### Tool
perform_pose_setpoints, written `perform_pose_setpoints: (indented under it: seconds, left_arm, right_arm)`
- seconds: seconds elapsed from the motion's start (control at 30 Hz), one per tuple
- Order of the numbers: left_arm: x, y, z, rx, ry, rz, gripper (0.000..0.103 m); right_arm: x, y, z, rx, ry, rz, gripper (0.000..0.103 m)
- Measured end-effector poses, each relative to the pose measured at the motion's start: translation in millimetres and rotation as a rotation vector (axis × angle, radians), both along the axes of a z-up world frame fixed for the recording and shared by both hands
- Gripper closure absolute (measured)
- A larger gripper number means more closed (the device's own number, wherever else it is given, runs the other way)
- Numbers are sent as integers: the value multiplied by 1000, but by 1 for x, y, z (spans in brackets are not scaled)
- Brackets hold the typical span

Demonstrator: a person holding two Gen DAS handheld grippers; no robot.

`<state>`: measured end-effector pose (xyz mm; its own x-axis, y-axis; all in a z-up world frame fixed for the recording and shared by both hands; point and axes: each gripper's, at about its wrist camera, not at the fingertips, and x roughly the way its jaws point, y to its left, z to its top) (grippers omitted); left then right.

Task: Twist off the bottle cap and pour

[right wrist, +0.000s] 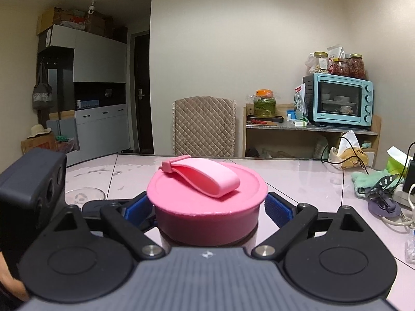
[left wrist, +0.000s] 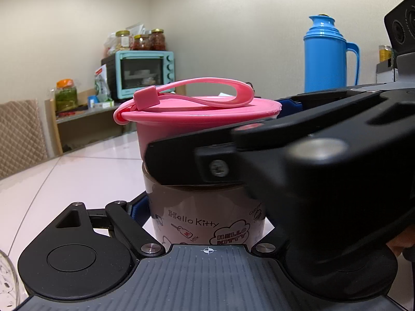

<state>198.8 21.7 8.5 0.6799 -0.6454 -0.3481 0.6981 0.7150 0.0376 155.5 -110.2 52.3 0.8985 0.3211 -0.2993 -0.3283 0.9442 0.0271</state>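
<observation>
The clear, Hello Kitty-printed plastic bottle (left wrist: 205, 223) is being clamped around its body between the fingers of the left gripper (left wrist: 205, 215). Directly above that gripper, the bottle's round pink screw cap (right wrist: 207, 207) with its loop strap is being straddled by the right gripper (right wrist: 207, 207), whose blue pads (right wrist: 276, 207) are being held slightly apart from it on both sides.

Pink cap (right wrist: 207, 197); bottle (left wrist: 205, 220) with cartoon print; blue thermos (left wrist: 328, 54); turquoise oven (right wrist: 339, 102); beige quilted chair (right wrist: 205, 127).
</observation>
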Motion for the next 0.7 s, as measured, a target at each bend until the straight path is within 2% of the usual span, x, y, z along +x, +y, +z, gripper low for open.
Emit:
perform_pose_setpoints:
  seconds: [0.13, 0.33, 0.43, 0.7]
  left_arm:
    - [0, 0, 0, 0, 0, 0, 13]
    - [0, 0, 0, 0, 0, 0, 13]
    - [0, 0, 0, 0, 0, 0, 13]
    - [0, 1, -1, 1, -1, 0, 13]
  right_arm:
    - [1, 4, 0, -4, -1, -8, 17]
    - [1, -2, -1, -2, -5, 29, 18]
    - [4, -12, -1, 12, -3, 105, 18]
    - [32, -51, -2, 49, 10, 422, 18]
